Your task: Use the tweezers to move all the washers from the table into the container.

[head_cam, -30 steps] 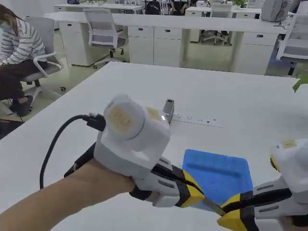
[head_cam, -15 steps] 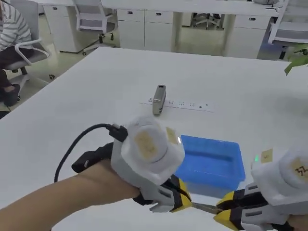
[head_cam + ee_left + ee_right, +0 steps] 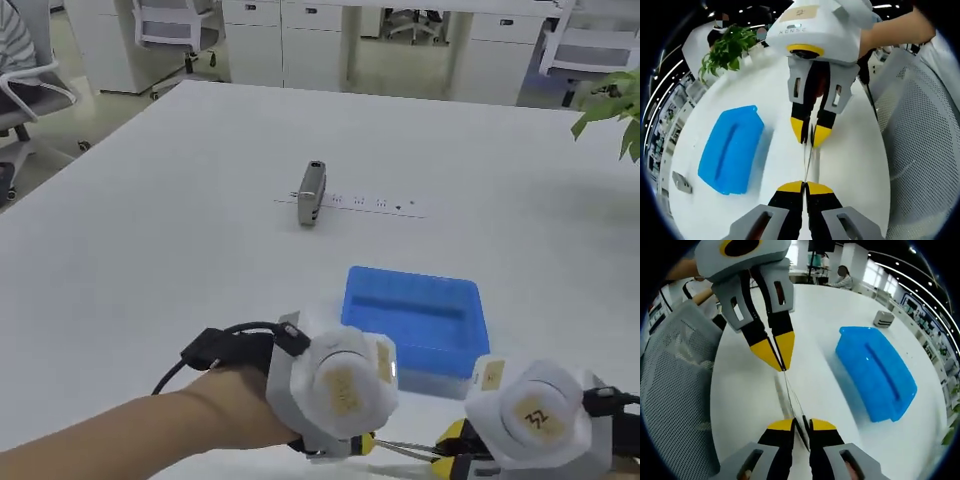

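A white table (image 3: 200,230) seen from above, with more white desks and office chairs behind it. A blue rectangular plastic container (image 3: 415,330) sits open just to the 5 o'clock side of the head view's centre. At its 11 o'clock, well apart from it, a small grey metal block (image 3: 312,192) rests at the left end of a flat white power strip (image 3: 375,205). Green plant leaves (image 3: 610,110) enter at the 2 o'clock edge.

At 6 o'clock in the head view, two white handheld grippers with black and yellow jaws point at each other, tip to tip, over the near table edge. A pair of thin silver metal tweezers (image 3: 791,397) spans the short gap between them, lifted clear of the table top and at the container's 6 o'clock.

The left gripper (image 3: 803,186) has its yellow tips pressed together on one end of the tweezers. The right gripper (image 3: 802,424) pinches the other end, with its tips almost closed and the metal between them. In the right gripper view, the two tweezer arms meet at the left gripper's tips and spread slightly towards the right gripper.

The person's bare left arm (image 3: 150,440) reaches in from 7 o'clock, and a black cable (image 3: 230,340) loops from the left gripper. A grey mesh chair back (image 3: 920,130) stands beside the near table edge.
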Demonstrator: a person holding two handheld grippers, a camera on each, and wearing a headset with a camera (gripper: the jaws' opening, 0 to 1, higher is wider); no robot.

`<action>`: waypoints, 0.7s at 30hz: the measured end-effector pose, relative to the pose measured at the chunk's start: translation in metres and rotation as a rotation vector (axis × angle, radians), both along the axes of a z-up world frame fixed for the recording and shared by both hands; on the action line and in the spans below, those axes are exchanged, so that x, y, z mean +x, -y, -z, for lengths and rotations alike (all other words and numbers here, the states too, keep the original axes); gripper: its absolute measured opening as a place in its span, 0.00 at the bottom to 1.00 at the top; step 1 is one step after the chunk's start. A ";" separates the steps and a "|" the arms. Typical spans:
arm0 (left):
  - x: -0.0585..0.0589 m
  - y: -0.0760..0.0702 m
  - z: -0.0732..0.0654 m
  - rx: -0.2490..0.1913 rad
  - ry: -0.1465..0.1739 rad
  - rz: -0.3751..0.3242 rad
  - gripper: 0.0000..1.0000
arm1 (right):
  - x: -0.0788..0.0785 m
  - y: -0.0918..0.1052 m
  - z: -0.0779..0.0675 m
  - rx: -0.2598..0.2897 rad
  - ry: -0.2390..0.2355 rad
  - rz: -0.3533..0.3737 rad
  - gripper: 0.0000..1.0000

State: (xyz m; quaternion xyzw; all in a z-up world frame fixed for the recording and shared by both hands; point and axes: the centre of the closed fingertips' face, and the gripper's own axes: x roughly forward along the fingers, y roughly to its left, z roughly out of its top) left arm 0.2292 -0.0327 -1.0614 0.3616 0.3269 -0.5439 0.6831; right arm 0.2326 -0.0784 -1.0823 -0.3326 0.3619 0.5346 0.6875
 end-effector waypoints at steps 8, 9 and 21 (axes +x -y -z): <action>0.008 -0.004 0.012 0.042 0.000 0.011 0.00 | 0.002 0.001 -0.003 0.026 0.004 0.076 0.09; 0.006 -0.006 0.019 0.078 0.009 0.055 0.00 | 0.004 -0.001 -0.007 0.054 0.008 0.111 0.10; 0.006 -0.004 0.020 0.081 0.002 0.001 0.00 | -0.003 0.020 -0.114 0.501 -0.023 0.540 0.22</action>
